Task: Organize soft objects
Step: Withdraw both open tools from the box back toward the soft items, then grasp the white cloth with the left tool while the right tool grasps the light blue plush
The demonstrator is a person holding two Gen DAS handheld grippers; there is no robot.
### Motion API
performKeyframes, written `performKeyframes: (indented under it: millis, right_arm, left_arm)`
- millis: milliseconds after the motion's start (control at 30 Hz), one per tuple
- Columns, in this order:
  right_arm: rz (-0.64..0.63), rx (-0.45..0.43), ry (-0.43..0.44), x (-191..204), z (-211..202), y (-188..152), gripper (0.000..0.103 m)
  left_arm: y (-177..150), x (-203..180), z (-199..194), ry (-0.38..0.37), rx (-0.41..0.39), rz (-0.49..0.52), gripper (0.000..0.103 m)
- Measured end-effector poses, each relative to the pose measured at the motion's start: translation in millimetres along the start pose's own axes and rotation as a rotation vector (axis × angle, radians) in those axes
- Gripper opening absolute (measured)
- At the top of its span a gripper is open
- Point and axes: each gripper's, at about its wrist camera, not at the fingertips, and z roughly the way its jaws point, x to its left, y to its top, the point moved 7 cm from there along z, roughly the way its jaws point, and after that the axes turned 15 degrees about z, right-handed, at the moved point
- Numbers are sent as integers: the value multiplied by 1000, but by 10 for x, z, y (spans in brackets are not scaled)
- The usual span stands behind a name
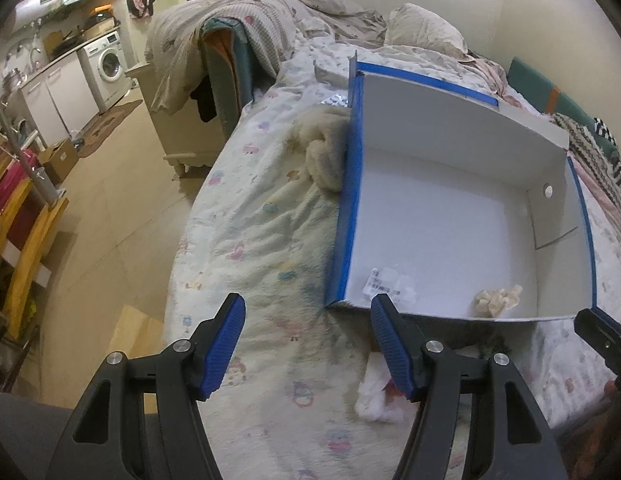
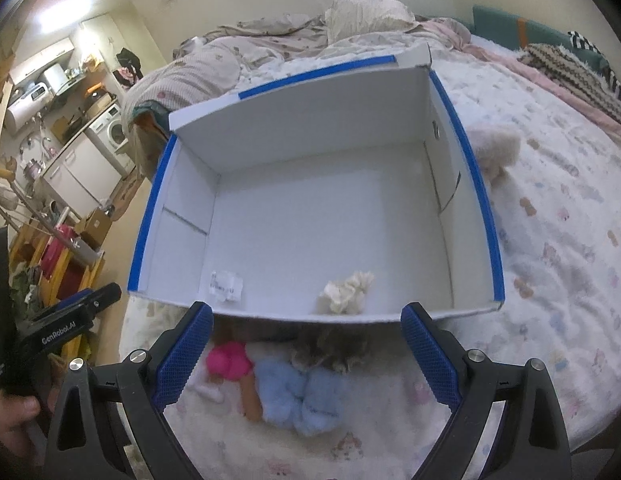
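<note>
Blue plush toy [image 2: 298,400] lies between the right gripper's [image 2: 306,354] spread jaws — left gripper [image 1: 310,344] gapes, empty.

A: The box's near wall [image 2: 310,314] hides part of the grey-brown furry thing [image 2: 334,350]; I cannot tell what it is. The printed slip [image 2: 226,284] inside is too small to read.

B: From the left wrist, the box's left wall [image 1: 350,184] covers the right side of the cream plush [image 1: 322,156], and the white soft thing [image 1: 376,394] sits half behind a finger [image 1: 390,344]. The right gripper [image 1: 602,338] is cut off by the right edge
</note>
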Motion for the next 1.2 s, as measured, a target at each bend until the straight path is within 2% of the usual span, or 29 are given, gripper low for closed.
performKeyframes:
  millis: [433,767,967,1033,1200]
  right_arm:
    - [32,79,-71,-200,184,-133,101]
    - [44,102,-95,-228,243,-160,101]
    - [89,117,-73,-270,264,-142,101]
    - [88,130,-77,-268,298,-156,101]
    - [87,147,-95,-295,344,-179,101]
  left_arm:
    - [-202,229,83,38,37,-16,62]
    - [-204,112,175,25,62,5,62]
    - [-242,48,278,14,103,-4,62]
    - [-258,5,335,-6,124,-5,62]
    - [-348,-209,554,-127,212,-27,61]
